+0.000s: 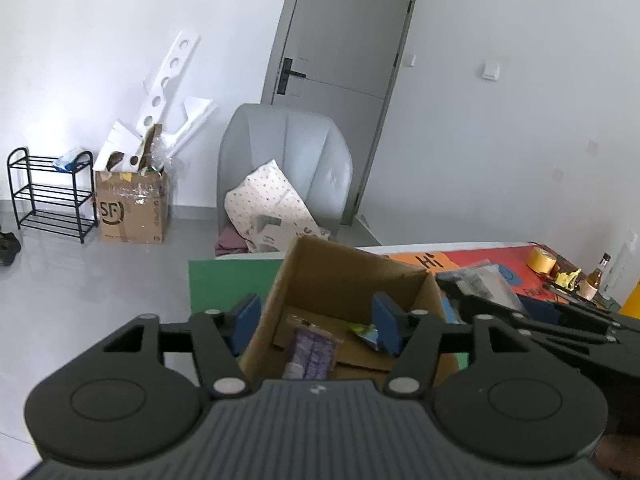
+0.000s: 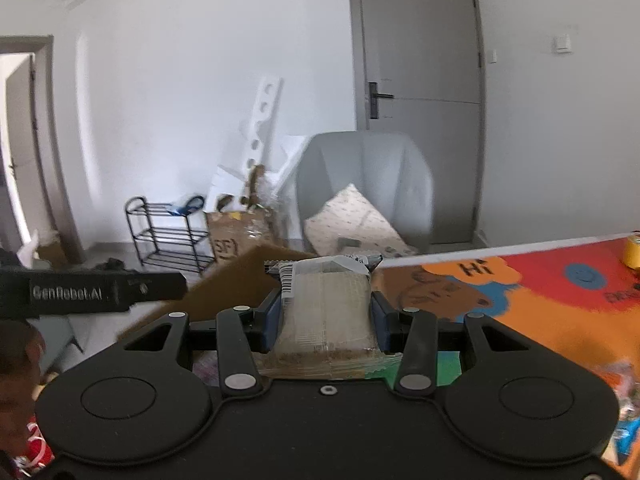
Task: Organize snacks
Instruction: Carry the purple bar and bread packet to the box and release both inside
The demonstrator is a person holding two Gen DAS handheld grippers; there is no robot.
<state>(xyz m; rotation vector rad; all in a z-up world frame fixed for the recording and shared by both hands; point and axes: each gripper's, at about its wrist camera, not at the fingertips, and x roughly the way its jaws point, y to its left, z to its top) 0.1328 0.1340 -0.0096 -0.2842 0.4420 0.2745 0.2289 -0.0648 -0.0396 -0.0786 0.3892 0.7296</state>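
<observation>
Blue pads line both pairs of tongs. The right gripper (image 2: pixel 325 316) is clenched on one clear-wrapped snack bar (image 2: pixel 326 312), a pad pressed to each long side, with the bar's crimped dark end and barcode label pointing away from the camera. It is held above the near edge of one open cardboard box (image 1: pixel 352 276), whose brown flap shows just behind the bar in the right wrist view.

The left gripper (image 1: pixel 314 320) is released, jaws wide apart and holding nothing. Its left finger sits outside the box's left wall; its right finger sits inside the box, against a green packet (image 1: pixel 366 332). Two snacks lie on the box floor: that green packet and one purple packet (image 1: pixel 312 350) near the middle. In the left wrist view the right gripper's black body enters from the right edge, with the wrapped bar just past the box's right wall.

The box stands on one table (image 1: pixel 224 280) covered by a mat that is green at the left and orange, red and blue with "Hi" lettering at the right. On the far right of the table are one roll of yellow tape (image 1: pixel 541 261) and one small bottle (image 1: pixel 597 274) of amber liquid.

Beyond the table are one grey chair (image 1: pixel 288 152) holding one patterned pillow (image 1: pixel 266 200), one grey door (image 1: pixel 344 32), one second cardboard box (image 1: pixel 130 208) marked "SF", and one black three-tier rack (image 1: pixel 50 196).
</observation>
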